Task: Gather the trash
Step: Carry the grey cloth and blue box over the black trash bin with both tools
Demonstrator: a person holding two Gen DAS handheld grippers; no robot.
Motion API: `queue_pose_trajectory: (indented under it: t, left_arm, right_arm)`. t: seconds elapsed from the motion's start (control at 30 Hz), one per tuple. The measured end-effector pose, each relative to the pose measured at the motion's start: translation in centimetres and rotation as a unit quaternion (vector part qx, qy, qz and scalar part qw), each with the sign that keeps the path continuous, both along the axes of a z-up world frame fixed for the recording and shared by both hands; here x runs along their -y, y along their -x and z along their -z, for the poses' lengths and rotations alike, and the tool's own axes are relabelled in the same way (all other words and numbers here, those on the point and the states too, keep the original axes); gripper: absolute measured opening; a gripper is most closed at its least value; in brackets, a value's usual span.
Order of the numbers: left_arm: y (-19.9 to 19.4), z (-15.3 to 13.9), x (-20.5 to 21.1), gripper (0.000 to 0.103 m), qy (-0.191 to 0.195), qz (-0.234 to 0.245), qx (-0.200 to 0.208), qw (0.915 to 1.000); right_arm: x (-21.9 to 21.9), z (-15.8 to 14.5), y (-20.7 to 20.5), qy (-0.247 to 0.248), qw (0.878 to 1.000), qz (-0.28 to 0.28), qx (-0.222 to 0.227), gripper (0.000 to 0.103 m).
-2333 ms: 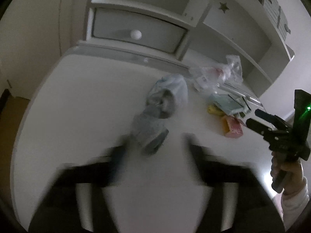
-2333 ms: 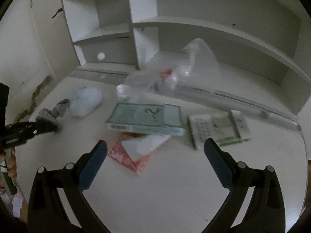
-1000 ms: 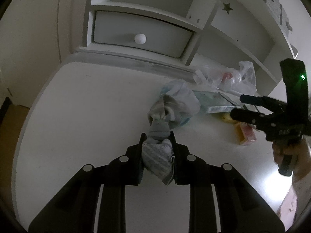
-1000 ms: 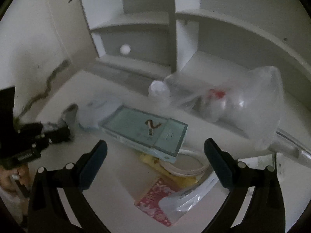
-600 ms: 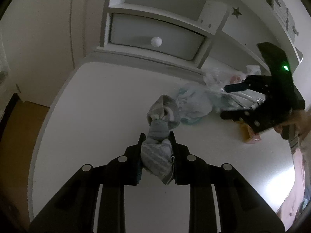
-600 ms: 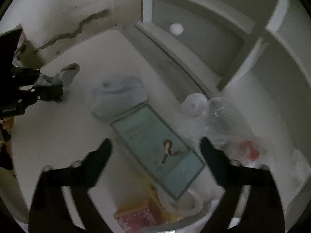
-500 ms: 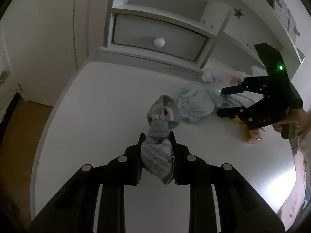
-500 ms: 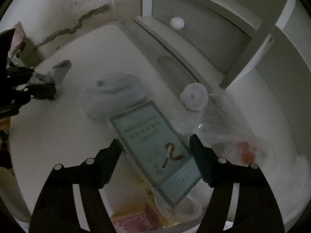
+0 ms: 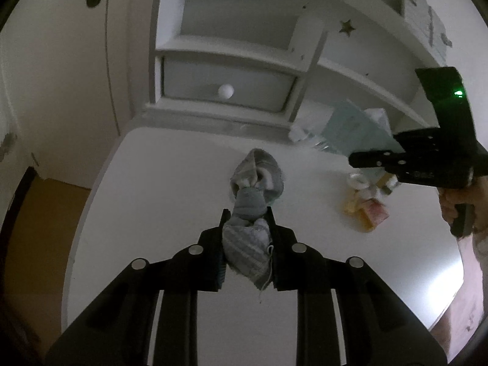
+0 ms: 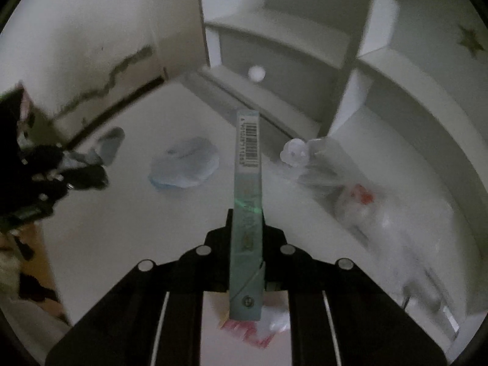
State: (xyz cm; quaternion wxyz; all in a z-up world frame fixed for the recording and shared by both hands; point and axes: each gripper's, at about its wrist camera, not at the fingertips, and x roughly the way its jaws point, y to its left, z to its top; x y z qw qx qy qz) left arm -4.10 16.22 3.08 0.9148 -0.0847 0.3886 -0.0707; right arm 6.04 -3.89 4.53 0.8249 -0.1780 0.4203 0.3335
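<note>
Holding two items off the desk (image 9: 170,164): left gripper (image 9: 247,245) pinches a grey sock bundle (image 9: 254,201), right gripper (image 10: 246,241) has just clamped edge-on across the thin side of a teal box (image 10: 247,183).

Risks:
- long box, gripped near one end, could pivot or slip out
- sock's loose top may snag or sag free

Remaining litter: blue wad (image 10: 183,167), clear bag (image 10: 350,189), pink packet (image 9: 373,213) by the shelf unit (image 9: 231,58). Shelves crowd the far side; desk's left edge and near side look open.
</note>
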Motion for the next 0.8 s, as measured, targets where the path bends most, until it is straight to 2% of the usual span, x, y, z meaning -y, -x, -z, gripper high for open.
queue_pose_trajectory:
  t: [0.13,0.3,0.43,0.5,0.53,0.57,0.63,0.7,0.73,0.8]
  left_arm:
    - [0.6,-1.5,2.1,0.021,-0.007,0.017,0.011,0.9998]
    - [0.7,-2.5,7.1,0.02,-0.01,0.06,0.019,0.9979]
    - [1.5,-3.5,15.4,0.02,-0.001,0.145,0.03,0.989]
    - [2.6,-4.2,20.8,0.02,0.0,0.202,0.038,0.9787]
    - [3.8,-4.5,25.1,0.02,0.004,0.249,0.041,0.9676]
    - [4.8,-4.6,27.6,0.02,0.004,0.277,0.042,0.9599]
    - [8.0,-4.5,35.0,0.02,0.002,0.361,0.04,0.9318]
    - [10.8,-4.1,40.1,0.02,-0.002,0.419,0.033,0.9073]
    - [13.0,-3.6,43.4,0.02,-0.007,0.457,0.028,0.8892]
    - [16.6,-2.3,48.2,0.02,-0.017,0.513,0.014,0.8581]
  right_arm:
    - [2.9,0.4,3.0,-0.021,0.999,0.031,-0.006,0.013]
    - [10.1,1.6,6.9,-0.055,0.995,0.082,-0.008,0.013]
    - [18.2,0.8,13.4,-0.084,0.984,0.157,0.018,0.013]
    - [24.3,0.5,17.3,-0.103,0.972,0.211,0.027,0.013]
    - [27.2,0.6,19.5,-0.113,0.963,0.241,0.031,0.013]
    - [30.6,0.8,22.1,-0.121,0.953,0.274,0.034,0.013]
    - [35.9,1.7,26.7,-0.126,0.934,0.332,0.032,0.013]
    - [41.3,3.3,31.5,-0.135,0.911,0.389,0.021,0.013]
    - [44.3,4.7,34.3,-0.141,0.896,0.422,0.009,0.013]
    - [48.3,7.2,37.6,-0.151,0.875,0.46,-0.011,0.013]
